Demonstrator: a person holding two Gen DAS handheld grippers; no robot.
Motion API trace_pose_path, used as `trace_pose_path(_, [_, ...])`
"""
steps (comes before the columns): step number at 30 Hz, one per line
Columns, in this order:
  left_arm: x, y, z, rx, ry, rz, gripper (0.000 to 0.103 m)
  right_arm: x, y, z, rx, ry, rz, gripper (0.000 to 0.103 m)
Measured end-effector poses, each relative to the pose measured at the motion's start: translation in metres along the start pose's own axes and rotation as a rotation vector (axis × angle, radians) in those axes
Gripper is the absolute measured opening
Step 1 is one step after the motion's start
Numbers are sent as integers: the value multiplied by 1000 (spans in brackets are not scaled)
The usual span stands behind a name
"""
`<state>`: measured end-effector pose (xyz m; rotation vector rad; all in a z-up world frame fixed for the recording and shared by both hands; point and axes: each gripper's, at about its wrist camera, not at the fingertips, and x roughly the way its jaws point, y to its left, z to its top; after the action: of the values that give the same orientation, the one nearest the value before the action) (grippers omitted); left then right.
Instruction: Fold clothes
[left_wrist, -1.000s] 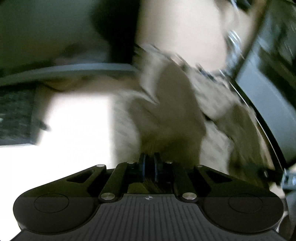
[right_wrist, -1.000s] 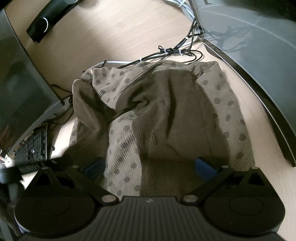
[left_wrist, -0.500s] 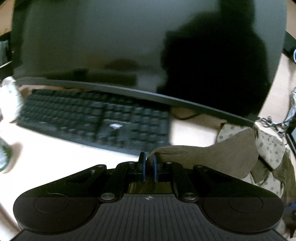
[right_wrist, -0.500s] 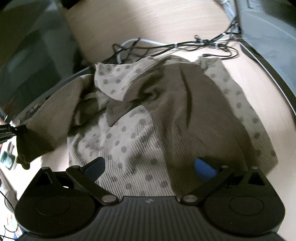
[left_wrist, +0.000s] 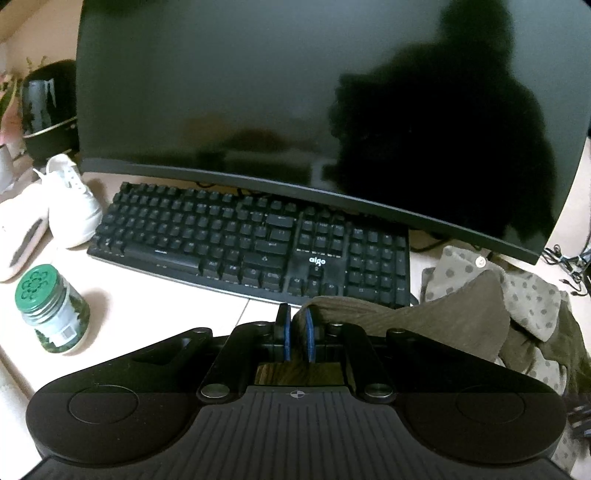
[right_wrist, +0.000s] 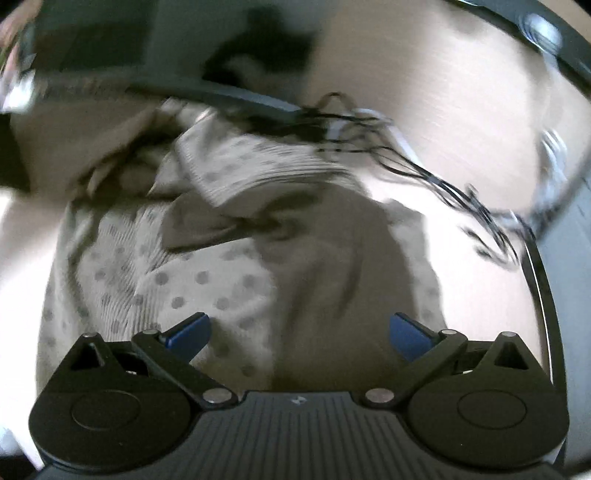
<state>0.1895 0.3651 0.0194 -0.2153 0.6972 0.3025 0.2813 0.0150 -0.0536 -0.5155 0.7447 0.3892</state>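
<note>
A brown garment (left_wrist: 443, 317) with a lighter polka-dot lining lies crumpled at the right of the desk, one corner stretched out to the left. My left gripper (left_wrist: 297, 332) is shut on that corner, just in front of the keyboard. In the blurred right wrist view the same garment (right_wrist: 229, 280) spreads below my right gripper (right_wrist: 299, 332). That gripper is open, its blue pads (right_wrist: 190, 330) wide apart over the cloth and holding nothing.
A black keyboard (left_wrist: 236, 240) sits under a large dark monitor (left_wrist: 258, 92). A green-lidded jar (left_wrist: 51, 310) and white shoes (left_wrist: 70, 206) stand at the left. Black cables (right_wrist: 424, 173) trail beyond the garment. The pale desk (left_wrist: 166, 314) shows between them.
My left gripper has pulled the garment's corner leftward, and its view now faces the keyboard. My right gripper has swung over the cloth and stayed open; its view is now blurred.
</note>
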Motion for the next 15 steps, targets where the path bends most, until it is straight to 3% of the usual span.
trace_pose_path(5, [7, 12, -1, -15, -9, -23, 10, 26, 20, 13, -297, 45, -129, 103])
trace_pose_path(8, [11, 17, -3, -21, -8, -35, 11, 34, 1, 26, -455, 38, -273, 103])
trace_pose_path(10, [10, 20, -2, -21, -19, -16, 10, 39, -22, 40, -519, 17, -415, 103])
trace_pose_path(14, [3, 34, 2, -59, -48, 24, 9, 36, -77, 79, -407, -42, -635, 103])
trace_pose_path(15, [1, 37, 3, -66, -54, 31, 9, 29, -90, 88, -337, -58, -635, 103])
